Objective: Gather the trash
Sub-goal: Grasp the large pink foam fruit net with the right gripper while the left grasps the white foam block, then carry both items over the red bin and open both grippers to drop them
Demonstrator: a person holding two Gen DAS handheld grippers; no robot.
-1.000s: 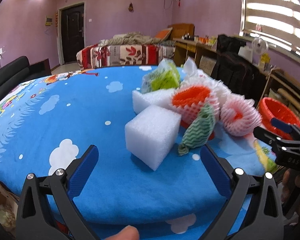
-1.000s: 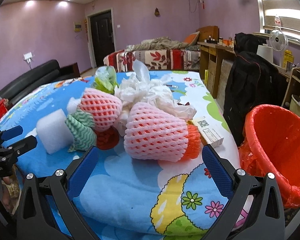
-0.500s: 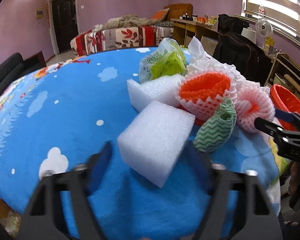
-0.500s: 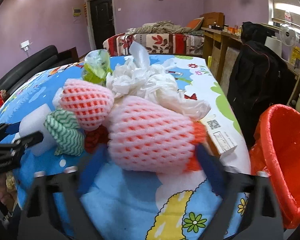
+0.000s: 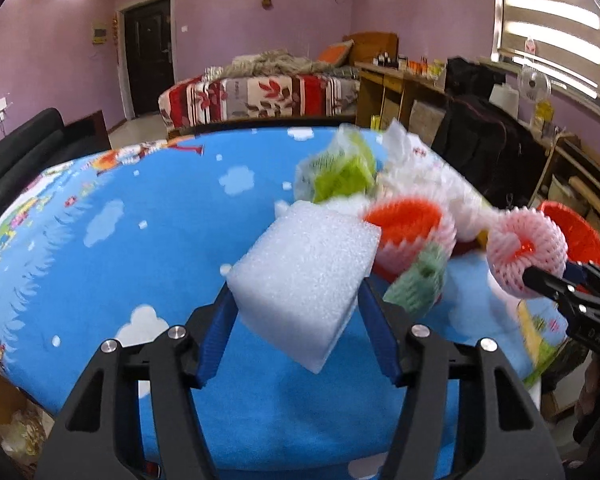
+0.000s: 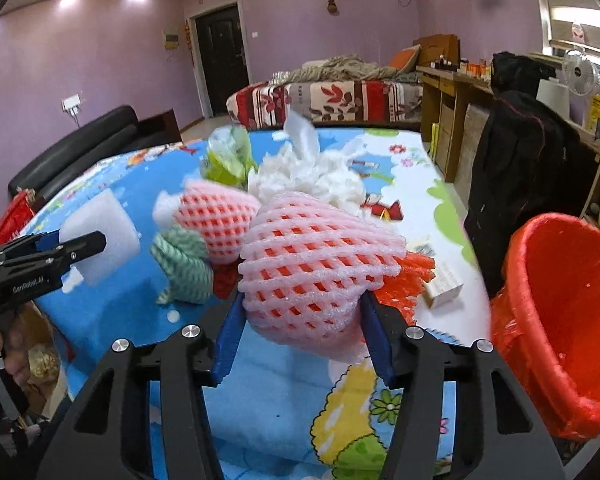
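Beside the red bin [image 6: 560, 320], our right gripper [image 6: 302, 316] is closing on the pink foam net [image 6: 316, 264]; our left gripper [image 5: 296, 322] pinches the white foam block [image 5: 304, 276].

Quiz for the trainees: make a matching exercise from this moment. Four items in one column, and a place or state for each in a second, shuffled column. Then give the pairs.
Column one:
1. white foam block
2. pink foam net
3. red bin
4. green-and-white net

Column two:
A. lying on the cloth, in no gripper
B. clamped in the left gripper
C. beside the table, lined with a red bag
D. between the closing jaws of the right gripper

Pairs: 1-B, 2-D, 3-C, 4-A
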